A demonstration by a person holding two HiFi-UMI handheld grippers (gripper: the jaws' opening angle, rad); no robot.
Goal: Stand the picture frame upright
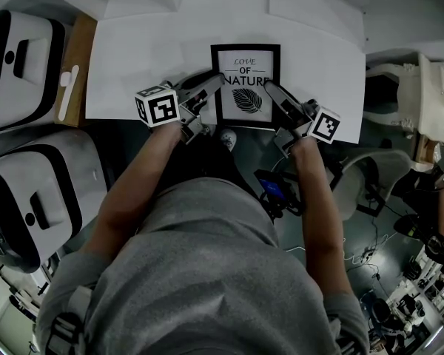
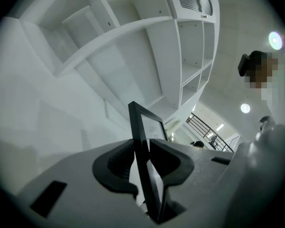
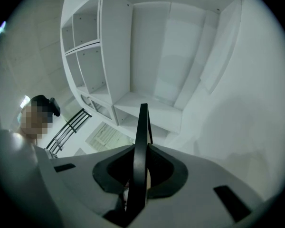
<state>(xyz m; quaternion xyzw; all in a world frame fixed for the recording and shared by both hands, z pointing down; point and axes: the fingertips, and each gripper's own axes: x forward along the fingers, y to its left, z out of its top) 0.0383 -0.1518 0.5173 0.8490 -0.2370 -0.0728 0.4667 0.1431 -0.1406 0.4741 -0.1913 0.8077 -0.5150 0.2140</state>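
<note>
While my left tool (image 1: 216, 78) and right tool (image 1: 270, 87) clamp the black rectangular picture frame (image 1: 246, 98) at 9 and 3 o'clock, I'd tip it evenly.

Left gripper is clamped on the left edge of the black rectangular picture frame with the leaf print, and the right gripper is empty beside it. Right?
Not quite. The right gripper is not empty: its jaws are closed on the right edge of the black rectangular picture frame, as the right gripper view shows. The left gripper is clamped on the left edge, as you said.
</note>
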